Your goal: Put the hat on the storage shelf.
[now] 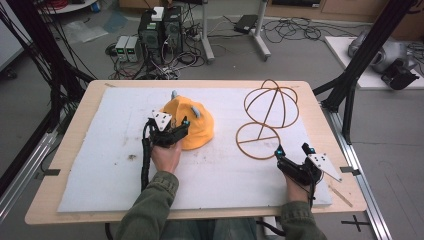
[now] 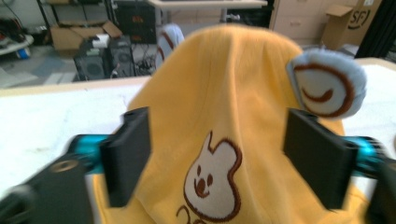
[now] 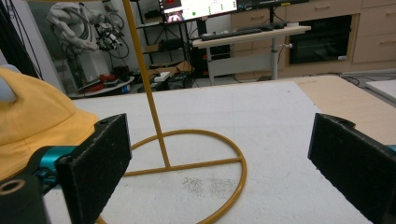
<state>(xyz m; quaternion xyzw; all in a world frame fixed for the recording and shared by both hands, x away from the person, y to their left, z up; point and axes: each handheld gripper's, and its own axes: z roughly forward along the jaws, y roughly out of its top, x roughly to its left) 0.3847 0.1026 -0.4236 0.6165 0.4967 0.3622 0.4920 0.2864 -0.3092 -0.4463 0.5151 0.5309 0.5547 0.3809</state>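
A yellow hat (image 1: 192,125) with small grey-blue ears and a brown bear patch lies on the white sheet (image 1: 100,165), left of centre. My left gripper (image 1: 170,127) is open at its near edge. In the left gripper view the hat (image 2: 233,93) bulges between the spread jaws, one ear (image 2: 327,86) above the right jaw. A gold wire hat stand (image 1: 270,117) with a ring base and round cage top stands at the right. My right gripper (image 1: 295,150) is open just in front of its base ring (image 3: 187,168), nothing between the jaws.
The white sheet covers a wooden table (image 1: 65,145). Beyond the far edge are computer boxes (image 1: 160,30) and tangled cables on the floor. Black frame posts (image 1: 350,85) rise at the table's right side. The hat (image 3: 37,116) sits left of the stand in the right gripper view.
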